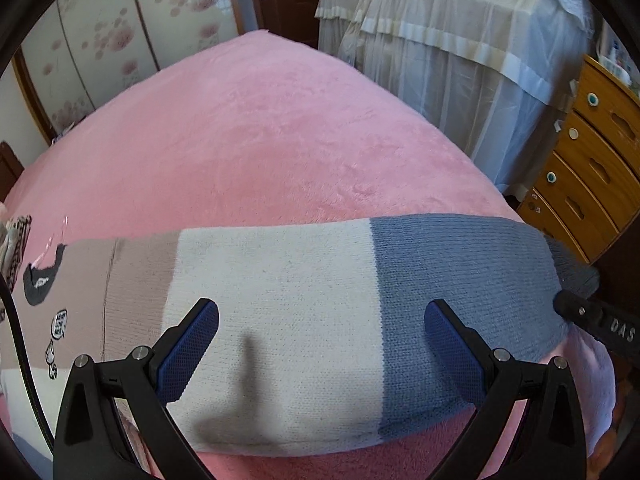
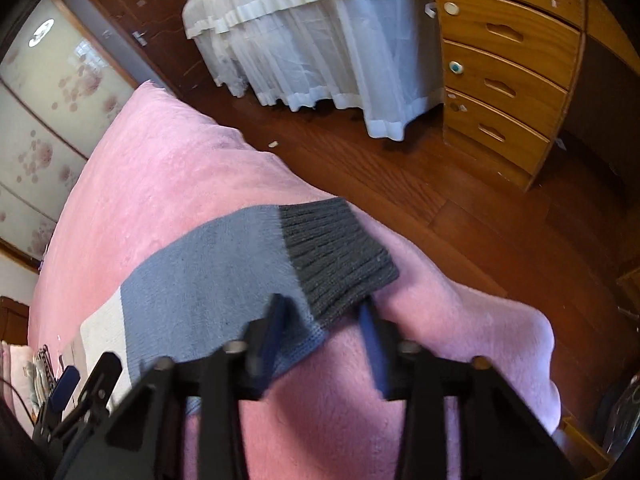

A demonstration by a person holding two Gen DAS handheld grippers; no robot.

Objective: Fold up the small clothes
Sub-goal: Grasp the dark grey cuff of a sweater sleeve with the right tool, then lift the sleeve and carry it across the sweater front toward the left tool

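A knitted sweater (image 1: pixel 280 320) lies flat on the pink blanket, banded beige, cream and blue-grey, with a dark grey ribbed cuff (image 2: pixel 340 256) at its right end. My left gripper (image 1: pixel 322 320) hovers open and wide over the cream band, one blue pad on each side. My right gripper (image 2: pixel 322 328) straddles the near corner of the sweater (image 2: pixel 208 280), where the blue band meets the cuff. Its blurred pads stand narrowly apart, with the cloth lying flat between them and blanket showing in the gap. In the left wrist view one finger (image 1: pixel 592 316) of the right gripper shows beside the cuff.
The pink blanket (image 1: pixel 260 140) covers a bed whose right edge drops to a wooden floor (image 2: pixel 400 168). A wooden chest of drawers (image 2: pixel 504 80) and white-draped furniture (image 1: pixel 460 60) stand beyond. Floral wardrobe doors (image 1: pixel 100 40) are at the left. Other cloth (image 1: pixel 12 248) lies at the left edge.
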